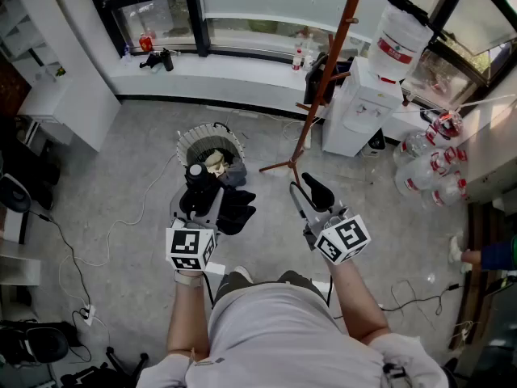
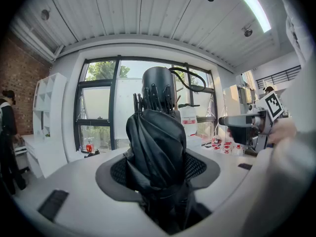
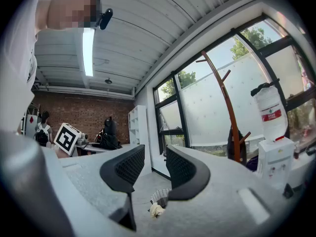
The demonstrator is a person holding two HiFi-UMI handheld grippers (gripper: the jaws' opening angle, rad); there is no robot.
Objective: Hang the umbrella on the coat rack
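In the head view, the person stands on a grey floor [image 1: 129, 160] and holds both grippers out in front at about the same height. The left gripper [image 1: 195, 199] is clamped on a folded black umbrella [image 1: 233, 207], whose loose fabric bulges out to the right of the jaws while its round end points away from the person. The right gripper [image 1: 309, 194] is just to the right, apart from the umbrella and touching nothing. The reddish-brown coat rack [image 1: 323, 79] stands ahead of the right gripper, leaning across the picture, with its feet on the floor near a white water dispenser [image 1: 359, 111]. A round wire basket [image 1: 187, 142] sits on the floor just beyond the left gripper.

In the left gripper view, the umbrella stands upright and fills the gap between the two dark pads, which press its pleated canopy on both sides. The rib tips and the rounded cap rise above the folds. The other gripper and its marker cube show at the right edge.

In the right gripper view, the jaws stand partly apart with a narrow gap and nothing between them. Through the gap only the floor and the basket show. The coat rack rises to the right, well clear of the jaws, beside the dispenser.
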